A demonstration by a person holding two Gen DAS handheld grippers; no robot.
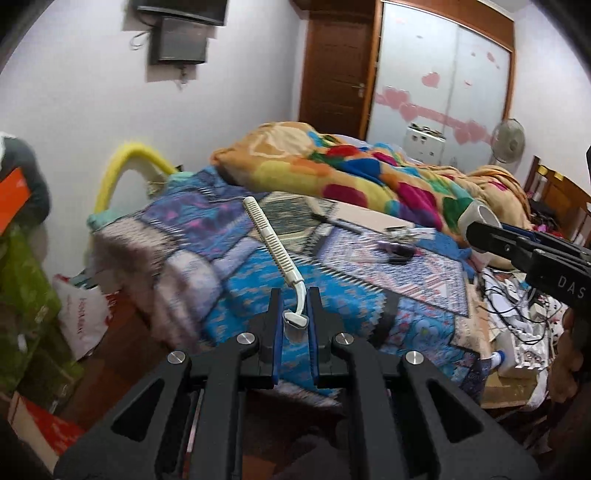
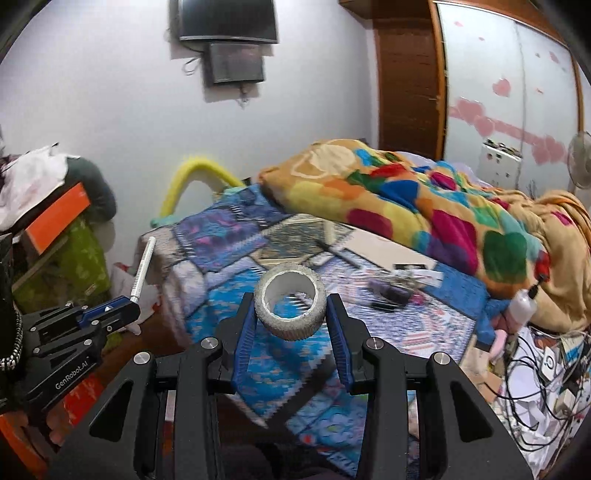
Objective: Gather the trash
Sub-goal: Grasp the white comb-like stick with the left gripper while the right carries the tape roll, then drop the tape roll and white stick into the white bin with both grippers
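1. Left claw (image 1: 294, 314): its two black fingers with blue pads are closed on the bent handle end of a long white plastic comb-like tool (image 1: 271, 240). The toothed length of the tool slants up and to the left, held in the air in front of the bed (image 1: 258, 280).
2. The same tool (image 2: 143, 266) appears at the left edge of the right wrist view, projecting upward from the left claw (image 2: 127, 314).
3. Right claw (image 2: 290, 314): its blue ribbed pads clamp the two sides of a grey, rough-surfaced roll of tape with a white inner core (image 2: 290, 304). The roll is held clear of the bed (image 2: 258, 354), its open centre facing the camera.
4. In the left wrist view, the right claw (image 1: 476, 230) enters from the right edge, with the roll (image 1: 476, 218) at its tip.
5. Bed surface: a blue and purple patchwork sheet (image 1: 236, 258) covers it. A crumpled fleece blanket with multicoloured hearts (image 1: 369, 177) lies along the far side.
6. Small dark items (image 2: 391, 295) lie on the sheet near the blanket; blur hides their identity.
7. Background: a wall-mounted black screen (image 2: 227, 18), a brown wooden door (image 1: 336, 70), and a white wardrobe with pink heart stickers (image 1: 443, 74).
8. Right of the bed: a tangle of black cables (image 2: 535, 369) over white papers.
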